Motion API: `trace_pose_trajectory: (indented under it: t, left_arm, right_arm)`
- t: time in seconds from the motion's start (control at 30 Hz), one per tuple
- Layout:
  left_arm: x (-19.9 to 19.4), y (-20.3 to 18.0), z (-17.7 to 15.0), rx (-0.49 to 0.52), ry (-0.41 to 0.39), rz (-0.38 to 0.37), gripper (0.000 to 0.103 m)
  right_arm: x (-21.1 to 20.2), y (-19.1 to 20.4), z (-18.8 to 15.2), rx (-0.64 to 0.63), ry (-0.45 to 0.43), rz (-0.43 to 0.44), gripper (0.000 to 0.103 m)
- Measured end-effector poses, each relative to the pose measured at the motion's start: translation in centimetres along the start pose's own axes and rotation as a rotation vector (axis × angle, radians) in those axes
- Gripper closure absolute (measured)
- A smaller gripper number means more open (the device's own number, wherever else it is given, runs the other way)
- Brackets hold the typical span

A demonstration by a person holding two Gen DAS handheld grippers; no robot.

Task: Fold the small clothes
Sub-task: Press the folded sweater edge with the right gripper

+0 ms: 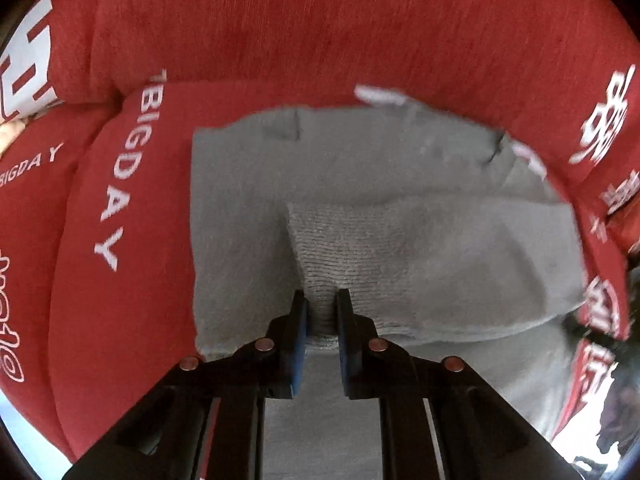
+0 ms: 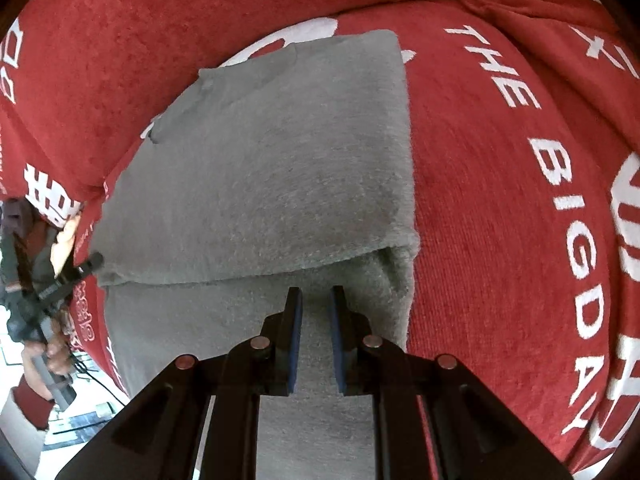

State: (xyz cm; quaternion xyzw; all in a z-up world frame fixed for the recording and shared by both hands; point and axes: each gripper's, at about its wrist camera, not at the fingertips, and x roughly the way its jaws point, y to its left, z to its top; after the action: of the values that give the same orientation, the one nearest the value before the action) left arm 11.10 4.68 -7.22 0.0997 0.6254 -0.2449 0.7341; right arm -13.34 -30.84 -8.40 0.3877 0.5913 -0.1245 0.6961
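Note:
A grey knit garment (image 1: 360, 208) lies on a red sofa cushion (image 1: 120, 208) printed with white letters. In the left wrist view my left gripper (image 1: 321, 300) is shut on a folded edge of the grey garment, with cloth bunched between the blue pads. In the right wrist view the same grey garment (image 2: 272, 184) lies folded over itself, with a fold edge across the middle. My right gripper (image 2: 316, 296) hovers over the lower layer just below that fold edge, jaws slightly apart with nothing between them. The left gripper (image 2: 86, 262) also shows at the garment's left edge.
The red sofa backrest (image 1: 320, 20) rises behind the garment. The red seat cushion (image 2: 500, 200) spreads to the right. A person's hand (image 2: 52, 356) holds the left gripper handle at the far left, above a white floor area (image 2: 72, 428).

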Motion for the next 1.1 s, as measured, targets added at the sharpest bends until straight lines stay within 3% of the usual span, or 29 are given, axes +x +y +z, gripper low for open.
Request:
trace_pose_trajectory:
  t: [0.17,0.2,0.23,0.3,0.6,0.7,0.83,1.1]
  left_arm:
    - [0.2,-0.4,-0.8,-0.003,-0.025,0.05,0.088]
    - [0.2,-0.4,-0.9,-0.011,-0.021,0.057,0.078]
    - [0.2,-0.4,-0.9,-0.02,-0.02,0.065,0.051]
    - [-0.5,-0.4,-1.0,-0.053,-0.053,0.1,0.025]
    - [-0.7,-0.6,-2.5,-0.05,-0.002,0.132,0.025]
    - [-0.8,-0.3,-3.5,-0.062,0.037,0.111,0.025]
    - [-1.1,-0.7,-4.6,-0.063,0.066,0.124,0.025]
    - [-2.8,-3.0,-6.4,-0.02,0.1,0.183,0.025]
  right_arm:
    - [-0.1,-0.1,-0.3,-0.012,-0.007,-0.001,0.088]
    - [-0.1,0.0,-0.3,-0.014,-0.007,-0.002,0.088]
    - [-0.2,-0.1,-0.4,-0.014,-0.008,-0.003,0.088]
    - [-0.2,0.0,-0.4,-0.009,-0.008,-0.006,0.088]
    - [-0.2,0.0,-0.2,0.031,0.002,-0.015,0.086]
    - [-0.4,0.2,-0.2,0.037,0.016,-0.021,0.082]
    - [-0.9,0.9,-0.6,0.04,0.036,-0.022,0.064]
    - [-2.7,1.9,-2.8,0.048,0.061,0.003,0.062]
